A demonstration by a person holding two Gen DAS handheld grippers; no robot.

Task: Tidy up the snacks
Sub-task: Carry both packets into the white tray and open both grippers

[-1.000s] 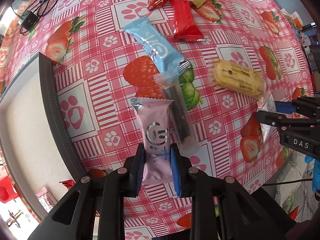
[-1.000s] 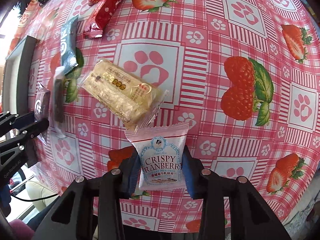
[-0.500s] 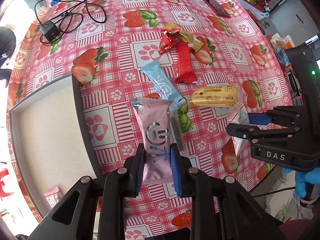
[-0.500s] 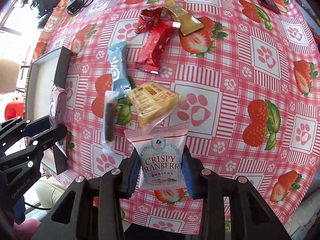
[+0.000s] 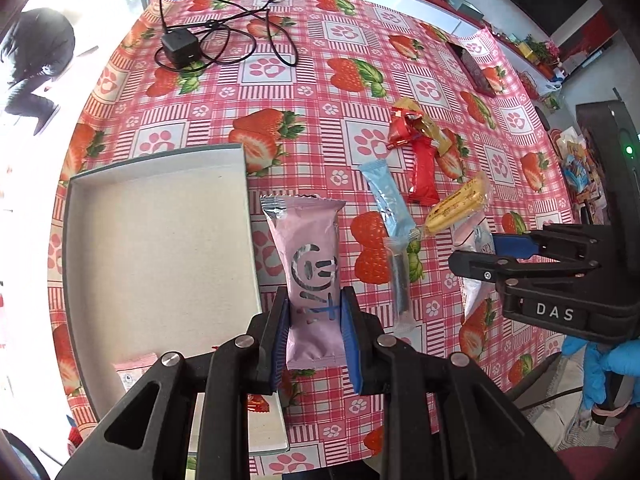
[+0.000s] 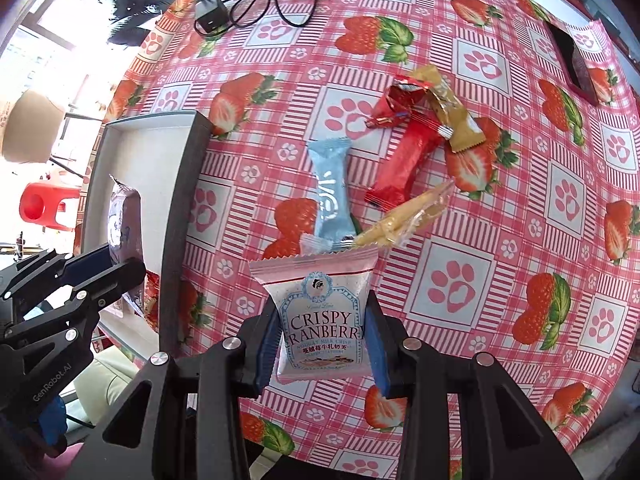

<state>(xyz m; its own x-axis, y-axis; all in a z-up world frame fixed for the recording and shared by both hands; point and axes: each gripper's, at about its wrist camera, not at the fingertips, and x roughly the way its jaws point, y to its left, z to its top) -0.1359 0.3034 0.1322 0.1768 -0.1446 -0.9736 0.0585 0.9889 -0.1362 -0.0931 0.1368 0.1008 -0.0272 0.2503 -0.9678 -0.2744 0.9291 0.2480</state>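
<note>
Left gripper [image 5: 314,336]: you pinch the pink bar packet [image 5: 310,264] by its lower half, held up just right of the tray [image 5: 156,236].
Right gripper [image 6: 322,344]: clamped on the cranberry packet [image 6: 320,312], also clear of the counter [image 6: 500,160].
Handling: light, crinkly, slippery film; your grip across the body looks sound.
Obstacles: tray's dark wall [image 6: 184,216] to clear; blue packet [image 6: 330,192] and red packet [image 6: 404,168] lie right of the tray.

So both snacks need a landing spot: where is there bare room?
The tray floor is mostly bare; only small packets sit at its near end. The cloth between charger and tray is free. Right of the tray, loose snacks crowd the cloth.
</note>
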